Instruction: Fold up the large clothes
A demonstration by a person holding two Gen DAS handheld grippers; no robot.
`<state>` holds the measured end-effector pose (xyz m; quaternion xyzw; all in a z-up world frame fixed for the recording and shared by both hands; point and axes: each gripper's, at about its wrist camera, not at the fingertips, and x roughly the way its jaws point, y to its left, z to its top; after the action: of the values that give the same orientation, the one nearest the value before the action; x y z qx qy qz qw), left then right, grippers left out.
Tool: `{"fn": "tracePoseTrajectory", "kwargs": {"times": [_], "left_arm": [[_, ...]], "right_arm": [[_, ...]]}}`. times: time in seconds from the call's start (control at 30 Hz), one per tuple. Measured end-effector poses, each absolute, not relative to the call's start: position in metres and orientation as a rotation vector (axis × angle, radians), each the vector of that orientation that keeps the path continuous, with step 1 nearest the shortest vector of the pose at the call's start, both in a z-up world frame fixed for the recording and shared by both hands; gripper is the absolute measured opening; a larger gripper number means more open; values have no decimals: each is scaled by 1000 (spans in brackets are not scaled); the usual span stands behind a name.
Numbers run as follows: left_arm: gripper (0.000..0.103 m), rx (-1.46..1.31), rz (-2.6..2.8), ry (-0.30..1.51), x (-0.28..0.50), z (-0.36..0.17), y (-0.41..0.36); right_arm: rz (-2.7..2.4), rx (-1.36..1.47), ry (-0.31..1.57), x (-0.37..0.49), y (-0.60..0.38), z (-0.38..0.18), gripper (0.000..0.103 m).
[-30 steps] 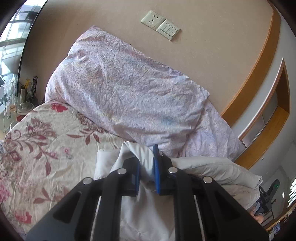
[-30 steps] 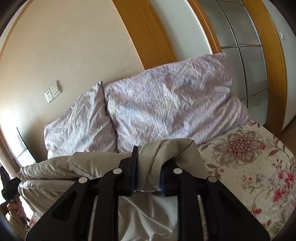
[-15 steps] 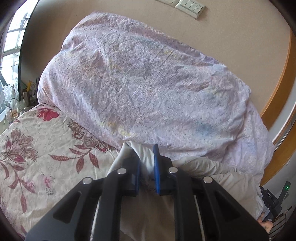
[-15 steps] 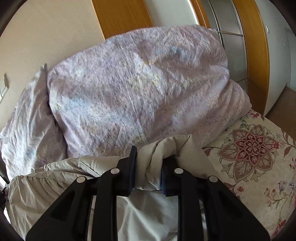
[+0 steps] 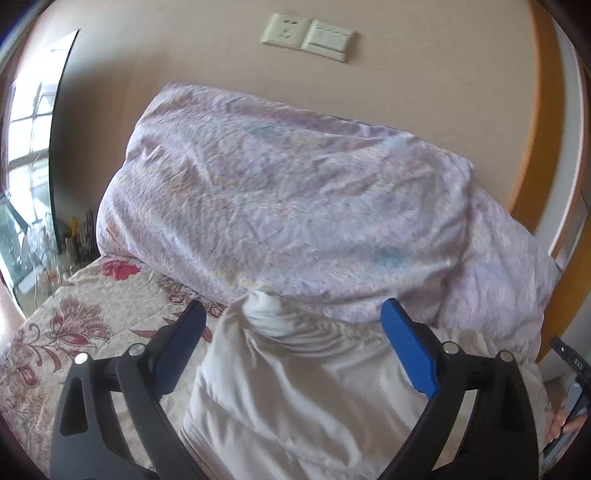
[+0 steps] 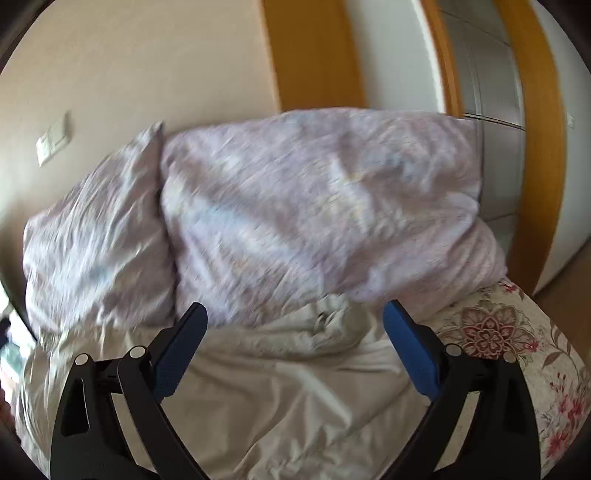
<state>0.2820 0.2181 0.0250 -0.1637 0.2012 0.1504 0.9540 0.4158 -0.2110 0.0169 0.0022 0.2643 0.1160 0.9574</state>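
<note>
A large off-white garment (image 5: 295, 387) lies on the floral bedspread (image 5: 74, 325), its far edge bunched against the lilac pillows (image 5: 288, 206). My left gripper (image 5: 293, 314) is wide open and empty just above the garment's far left corner. In the right wrist view the same garment (image 6: 288, 387) spreads under my right gripper (image 6: 295, 314), which is also wide open and empty above the rumpled far right corner. Both views are blurred by motion.
Two lilac pillows (image 6: 314, 206) lean on the beige wall, which carries a socket and switch plate (image 5: 306, 35). Wooden door trim (image 6: 535, 147) stands at the right. A nightstand with small items (image 5: 55, 240) is at the far left. The bedspread (image 6: 517, 332) shows at the right.
Both grippers were shut on the garment's far corners and have opened wide, letting the cloth drop onto the bed by the pillows. Both have drawn back a little.
</note>
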Motion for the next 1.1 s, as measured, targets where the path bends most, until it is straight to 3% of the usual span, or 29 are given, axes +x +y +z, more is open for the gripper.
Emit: {"fn": "tracePoseTrajectory", "kwargs": {"times": [0.17,0.37,0.7,1.1], "left_arm": [[101,-30,275,451,293,16,138],[101,156,365,477,341,-1,110],[101,-106,472,607,382,-44,173],[101,-117,496,682,415,-65,179]], "right_arm": [[299,-283,624,411,-145,-20,98],[214,-322,702,453,-123,-44,97],[168,-158,755,486,-143,-74,99],[163,-138,816,505,-135,-99,102]]}}
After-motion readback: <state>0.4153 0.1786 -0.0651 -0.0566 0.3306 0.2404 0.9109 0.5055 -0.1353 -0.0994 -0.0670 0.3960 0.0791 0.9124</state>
